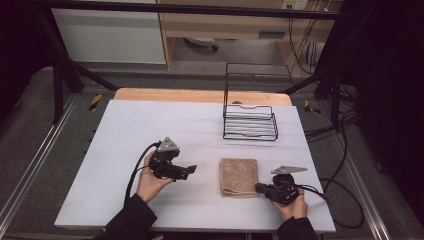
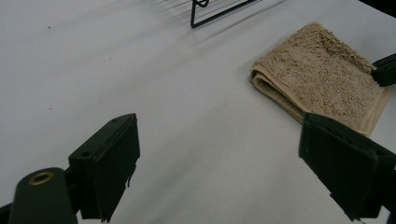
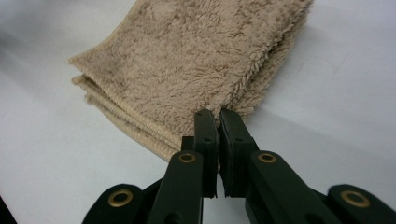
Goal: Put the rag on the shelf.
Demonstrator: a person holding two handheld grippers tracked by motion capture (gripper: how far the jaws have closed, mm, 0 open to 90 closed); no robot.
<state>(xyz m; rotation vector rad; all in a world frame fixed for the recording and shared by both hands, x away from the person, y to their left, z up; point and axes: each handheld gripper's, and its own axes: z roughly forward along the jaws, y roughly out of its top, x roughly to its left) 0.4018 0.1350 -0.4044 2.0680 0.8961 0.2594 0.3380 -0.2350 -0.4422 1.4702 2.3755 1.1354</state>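
A folded tan towel [image 1: 239,176] lies flat on the white table [image 1: 150,130], right of centre near the front. My right gripper [image 1: 260,188] reaches in from the right, its jaws shut on the towel's near edge; in the right gripper view the fingertips [image 3: 218,114] pinch the fuzzy edge of the towel [image 3: 187,60]. My left gripper [image 1: 191,170] is held to the left of the towel, pointing toward it, open with nothing between its jaws. In the left gripper view, the open gripper [image 2: 219,126] looks at bare table, with the towel [image 2: 322,74] ahead to the right.
A black wire rack [image 1: 250,122] stands behind the towel toward the table's far edge, and its base corner [image 2: 210,11] shows in the left gripper view. Cables trail from both grippers. Dark frame posts flank the table.
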